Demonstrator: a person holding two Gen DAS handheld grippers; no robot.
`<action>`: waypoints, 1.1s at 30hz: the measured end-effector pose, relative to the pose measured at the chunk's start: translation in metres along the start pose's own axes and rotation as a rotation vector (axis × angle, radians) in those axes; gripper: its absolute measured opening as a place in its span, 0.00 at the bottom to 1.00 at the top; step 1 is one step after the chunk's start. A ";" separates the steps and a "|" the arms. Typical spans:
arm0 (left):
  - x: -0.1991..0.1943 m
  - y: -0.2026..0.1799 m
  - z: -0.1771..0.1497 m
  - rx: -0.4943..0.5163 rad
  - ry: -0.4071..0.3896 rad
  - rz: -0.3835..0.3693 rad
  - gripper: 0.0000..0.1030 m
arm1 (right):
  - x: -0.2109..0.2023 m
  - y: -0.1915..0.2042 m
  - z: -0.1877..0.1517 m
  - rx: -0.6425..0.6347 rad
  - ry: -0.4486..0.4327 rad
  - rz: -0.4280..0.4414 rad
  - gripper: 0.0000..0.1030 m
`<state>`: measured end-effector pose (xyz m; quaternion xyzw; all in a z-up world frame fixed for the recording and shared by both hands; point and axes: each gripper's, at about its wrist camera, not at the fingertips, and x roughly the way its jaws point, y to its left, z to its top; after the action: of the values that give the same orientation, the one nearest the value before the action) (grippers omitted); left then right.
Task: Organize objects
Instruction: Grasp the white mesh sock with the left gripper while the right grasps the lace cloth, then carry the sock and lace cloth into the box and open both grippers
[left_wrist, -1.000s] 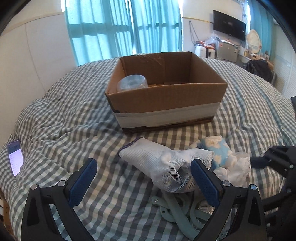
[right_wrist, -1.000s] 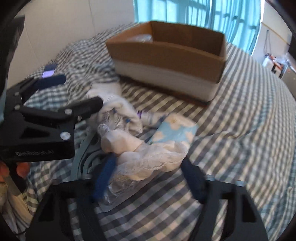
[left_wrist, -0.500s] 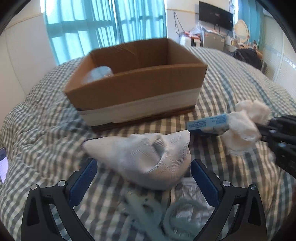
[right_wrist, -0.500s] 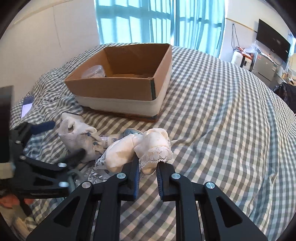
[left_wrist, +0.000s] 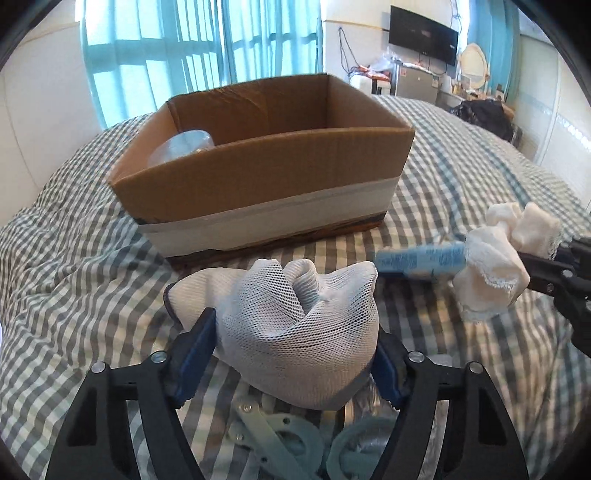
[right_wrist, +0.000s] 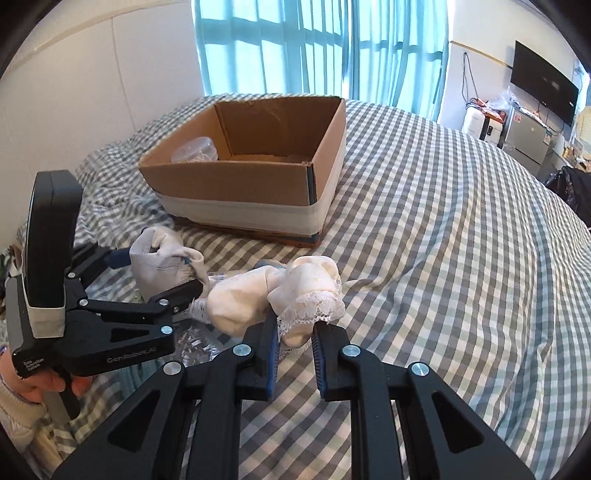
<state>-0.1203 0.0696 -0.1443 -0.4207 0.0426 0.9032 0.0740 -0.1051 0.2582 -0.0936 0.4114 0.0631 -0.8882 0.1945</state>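
1. Between my left claw's (left_wrist: 295, 354) closing jaws sits the mesh pouch (left_wrist: 291, 325), previously unsqueezed.
2. My right claw (right_wrist: 293, 350), now clamped, lifts the lace-trimmed cloth (right_wrist: 288, 295); cardboard box (right_wrist: 236, 188) lies ahead.

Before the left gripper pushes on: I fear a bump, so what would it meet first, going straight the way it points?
The white mesh bag already sits between the closing jaws of the left gripper, so it meets that at once. Beyond the bag, probably the cardboard box, though depth is unclear.
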 end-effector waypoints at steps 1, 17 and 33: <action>-0.005 0.001 0.000 -0.006 -0.007 -0.004 0.74 | -0.004 0.000 -0.001 0.007 -0.006 0.002 0.15; -0.086 0.012 0.017 -0.018 -0.159 -0.071 0.74 | -0.073 0.025 0.003 0.014 -0.112 -0.036 0.15; -0.115 0.044 0.075 -0.031 -0.280 -0.047 0.74 | -0.090 0.049 0.073 -0.058 -0.219 -0.055 0.15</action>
<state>-0.1108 0.0255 -0.0072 -0.2923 0.0080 0.9517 0.0940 -0.0841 0.2203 0.0243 0.3042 0.0783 -0.9306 0.1877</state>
